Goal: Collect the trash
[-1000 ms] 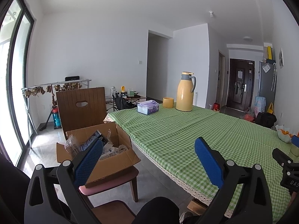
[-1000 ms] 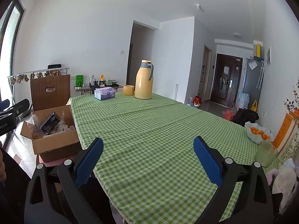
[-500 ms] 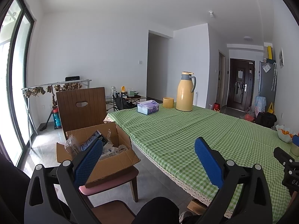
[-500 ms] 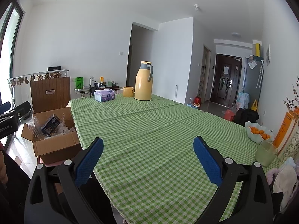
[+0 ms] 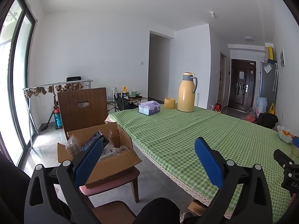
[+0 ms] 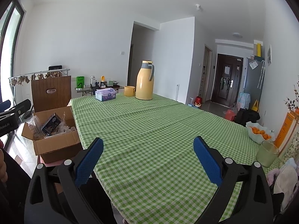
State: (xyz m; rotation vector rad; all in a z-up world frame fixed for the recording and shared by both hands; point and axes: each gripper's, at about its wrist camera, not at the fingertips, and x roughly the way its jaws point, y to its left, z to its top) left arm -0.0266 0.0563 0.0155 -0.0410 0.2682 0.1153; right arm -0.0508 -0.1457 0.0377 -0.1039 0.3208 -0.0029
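**Both grippers empty above the cleared desk**

While both grippers hung over the near edge of the desk [image 6: 149,130], neither one held anything. The left gripper [image 5: 148,160] had its jaws spread wide, its blue pads framing the corner of the green checked cloth and the floor beside it. The right gripper [image 6: 148,160] was likewise wide apart and empty, aimed along the cloth towards the far end.

The trash [image 5: 104,147] lay in an open cardboard box [image 5: 112,166] that sat on the pink seat of a wooden chair [image 5: 83,106], just off the left side of the desk; clear plastic wrappers and a dark printed carton [image 6: 51,124] showed inside it.

On the far end of the desk stood a yellow thermos jug [image 6: 144,81], with a yellow mug [image 6: 129,91] just beside it and a tissue box [image 6: 105,94] near that. At the right edge were a white bowl of oranges [image 6: 259,132] and a pale green cup [image 6: 267,154].
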